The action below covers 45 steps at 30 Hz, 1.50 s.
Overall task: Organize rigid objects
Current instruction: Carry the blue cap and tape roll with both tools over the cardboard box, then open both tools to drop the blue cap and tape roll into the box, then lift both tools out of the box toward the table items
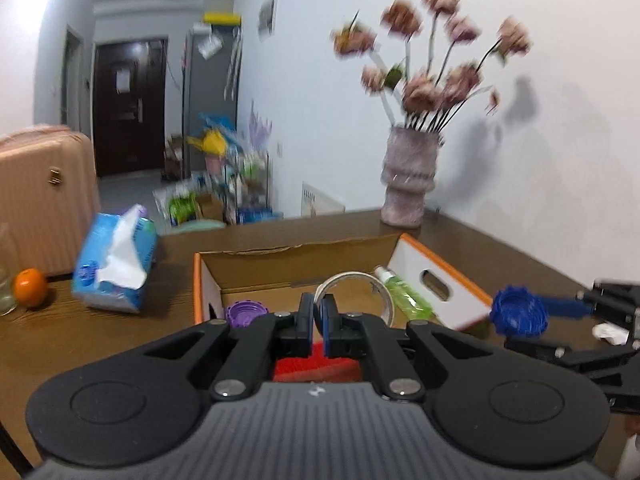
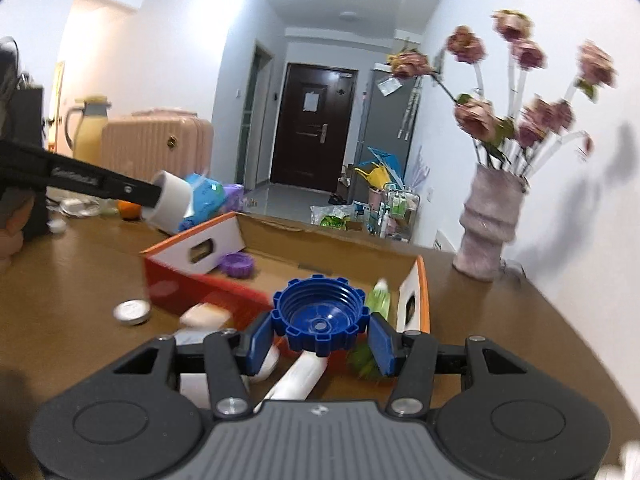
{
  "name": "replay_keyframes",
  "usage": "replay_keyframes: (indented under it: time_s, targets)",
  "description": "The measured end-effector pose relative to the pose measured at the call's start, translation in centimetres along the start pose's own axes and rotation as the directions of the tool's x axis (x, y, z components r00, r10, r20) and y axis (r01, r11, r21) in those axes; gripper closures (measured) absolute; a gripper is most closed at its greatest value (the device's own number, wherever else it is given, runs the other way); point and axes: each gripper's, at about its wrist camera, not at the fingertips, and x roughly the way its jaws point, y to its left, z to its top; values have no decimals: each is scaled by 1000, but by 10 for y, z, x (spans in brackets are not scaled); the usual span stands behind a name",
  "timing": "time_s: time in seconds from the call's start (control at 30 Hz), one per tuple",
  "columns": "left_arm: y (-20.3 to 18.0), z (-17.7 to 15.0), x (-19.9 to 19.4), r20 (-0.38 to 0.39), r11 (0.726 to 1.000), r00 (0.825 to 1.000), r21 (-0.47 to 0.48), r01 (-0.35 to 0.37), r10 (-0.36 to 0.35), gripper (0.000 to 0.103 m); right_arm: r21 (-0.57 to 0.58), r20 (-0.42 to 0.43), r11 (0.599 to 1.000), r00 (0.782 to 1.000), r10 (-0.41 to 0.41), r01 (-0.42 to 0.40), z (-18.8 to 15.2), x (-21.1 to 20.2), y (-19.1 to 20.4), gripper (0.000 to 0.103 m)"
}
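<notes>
The left gripper [image 1: 319, 312] pinches the wall of a tape roll [image 1: 356, 294] between nearly closed fingers, holding it above the open box [image 1: 436, 264] (presumably for dropping in); the right gripper [image 2: 320, 338] clamps a blue cap [image 2: 320, 322] by its toothed rim, just short of the box's near edge. Inside lie a purple cap [image 1: 246, 313] and a green bottle [image 1: 404, 294], leaving open floor in the middle. The vase [image 1: 408, 176] stands behind the box near the table's far edge, well apart.

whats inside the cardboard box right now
Inside the cardboard box: a purple cap near one end wall and a green bottle near the other. The grippers hide part of the floor.
</notes>
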Motion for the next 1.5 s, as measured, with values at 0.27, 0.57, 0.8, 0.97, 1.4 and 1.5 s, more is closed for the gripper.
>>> replay_keyframes:
  time_s: [0.27, 0.57, 0.8, 0.97, 1.4, 1.5]
  targets:
    - [28, 37, 146, -225, 1000, 974, 4, 1, 0, 98, -93, -161, 995, 987, 4, -20, 53, 157, -28, 52]
    - [52, 30, 242, -404, 999, 914, -10, -39, 31, 93, 10, -427, 998, 902, 66, -68, 52, 281, -49, 50]
    - [47, 33, 233, -350, 1000, 936, 15, -20, 24, 54, -23, -376, 997, 925, 55, -68, 50, 272, -46, 22]
    - [37, 41, 218, -344, 999, 937, 28, -45, 52, 50, -25, -349, 998, 936, 43, -55, 62, 259, -48, 22]
    - [25, 78, 93, -203, 985, 965, 9, -171, 169, 6, -43, -298, 999, 955, -4, -9, 103, 162, -70, 16]
    - [22, 66, 65, -187, 980, 963, -10, -197, 192, 3, -37, -301, 999, 953, -29, 18, 97, 137, -73, 16]
